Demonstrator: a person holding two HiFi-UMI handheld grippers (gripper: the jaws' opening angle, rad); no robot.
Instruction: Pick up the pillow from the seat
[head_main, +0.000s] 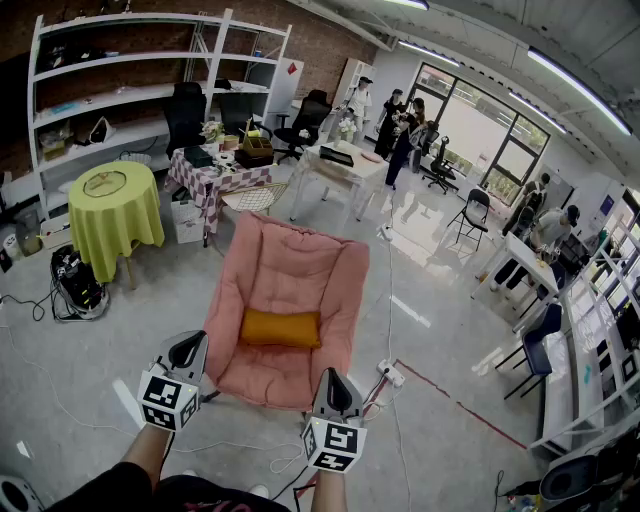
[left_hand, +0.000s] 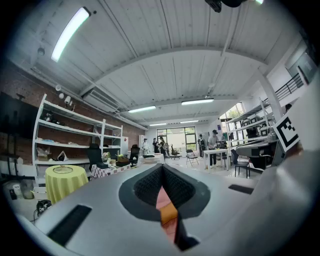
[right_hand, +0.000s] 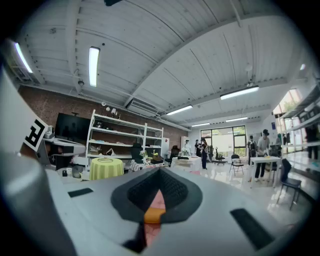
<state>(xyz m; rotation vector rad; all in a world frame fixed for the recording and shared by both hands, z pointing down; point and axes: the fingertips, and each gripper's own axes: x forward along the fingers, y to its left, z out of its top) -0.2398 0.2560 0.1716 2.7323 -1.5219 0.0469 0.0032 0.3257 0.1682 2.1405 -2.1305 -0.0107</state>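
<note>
An orange pillow (head_main: 281, 327) lies across the seat of a pink padded chair (head_main: 290, 270) in the middle of the head view. My left gripper (head_main: 188, 351) is held level near the chair's front left corner, shut and empty. At the front right corner my right gripper (head_main: 334, 385) is likewise shut with nothing in it. Both stand short of the pillow. A sliver of the pillow (left_hand: 168, 214) shows through the notch of the left gripper (left_hand: 162, 192), and the pillow (right_hand: 154, 215) through the notch of the right gripper (right_hand: 157, 195).
A round table with a yellow-green cloth (head_main: 115, 210) stands at the left, white shelves (head_main: 130, 90) behind it. A checkered table (head_main: 215, 172), a white table (head_main: 340, 165) and office chairs lie beyond the pink chair. Several people (head_main: 400, 125) stand far back. Cables and a power strip (head_main: 390, 374) lie on the floor.
</note>
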